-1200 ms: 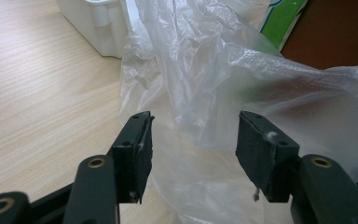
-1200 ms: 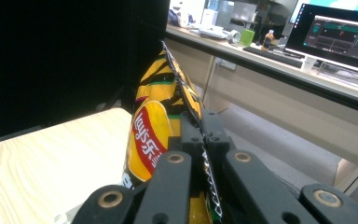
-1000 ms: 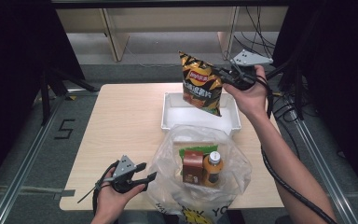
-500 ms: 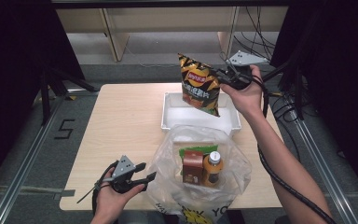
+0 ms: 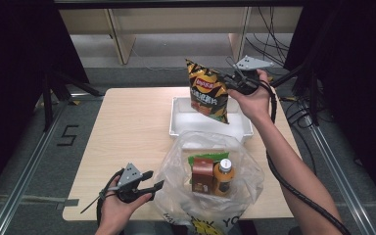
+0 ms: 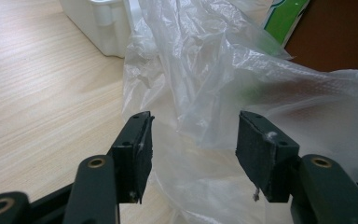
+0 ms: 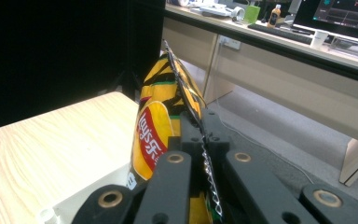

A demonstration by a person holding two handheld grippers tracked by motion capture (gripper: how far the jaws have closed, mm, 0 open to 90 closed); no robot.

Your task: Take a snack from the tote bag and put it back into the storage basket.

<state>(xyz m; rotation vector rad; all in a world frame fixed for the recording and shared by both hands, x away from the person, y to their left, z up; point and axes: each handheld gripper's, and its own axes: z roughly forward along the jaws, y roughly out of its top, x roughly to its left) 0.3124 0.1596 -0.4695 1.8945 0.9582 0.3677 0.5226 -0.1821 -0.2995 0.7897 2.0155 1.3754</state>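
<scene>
The chip bag [image 5: 208,93], yellow and black with a red logo, hangs above the far right part of the worktop [image 5: 127,132], over the white tray [image 5: 181,122], clamped by its crimped top seam in the right hand-held gripper [image 5: 230,83]; in the right gripper view the two black jaws stand pressed together on that seam [image 7: 200,140], and the bag's lower end is cut off by the jaws and the frame edge. The bag covers the far right stretch of the tray, whose visible floor is bare. Near the tray, at the near edge of the worktop, lies a clear plastic bag [image 5: 176,171] with its mouth open upward; in it stand a brown carton [image 5: 202,175], an orange bottle with a white cap [image 5: 223,177] and a green pack [image 5: 203,159] largely hidden behind the carton, so its kind is hard to make out. The printed near end of the plastic bag runs out of the high view. The left hand-held gripper [image 5: 154,180] rests at the near left, just beside the plastic bag, its jaws apart; in the left gripper view crumpled film [image 6: 200,93] lies beyond and between the pads without being pinched. Cables and wooden desks stand on the floor beyond the worktop.
</scene>
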